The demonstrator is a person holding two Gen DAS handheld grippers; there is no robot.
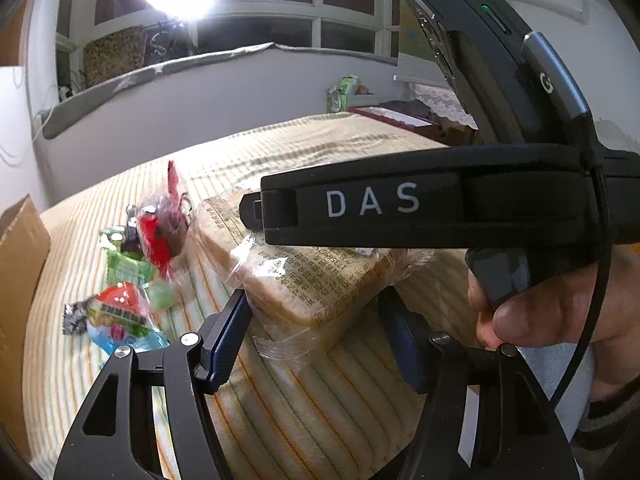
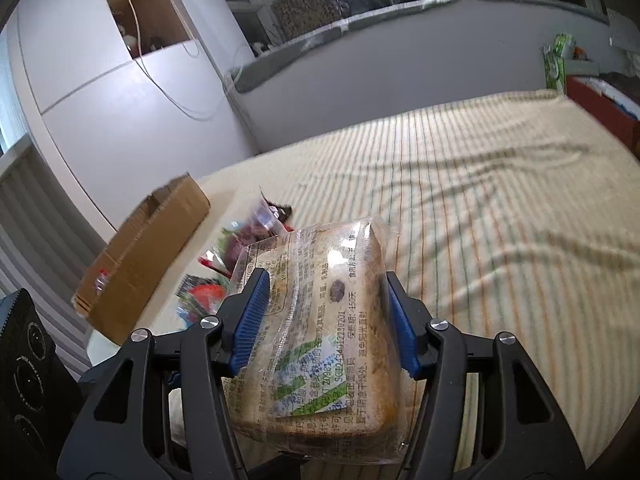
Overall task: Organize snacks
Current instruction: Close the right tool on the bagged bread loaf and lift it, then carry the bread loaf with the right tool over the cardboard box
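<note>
A wrapped bread slice pack (image 2: 332, 320) with printed text is held between my right gripper's (image 2: 326, 312) blue pads, lifted over the striped cloth. In the left wrist view the same bread pack (image 1: 304, 284) lies between and beyond my left gripper's (image 1: 316, 320) open fingers, which do not press on it. The right gripper's black body (image 1: 400, 208) marked DAS crosses above the bread. A pile of small snack packets (image 1: 140, 264) in red, green and blue lies to the left; it also shows in the right wrist view (image 2: 224, 272).
A brown cardboard box (image 2: 148, 252) stands at the left edge of the striped cloth (image 2: 480, 200); its flap shows in the left wrist view (image 1: 20, 280). A dark red box (image 2: 600, 112) and green packs (image 1: 340, 92) sit at the far right. A black speaker-like device (image 2: 28, 380) is at lower left.
</note>
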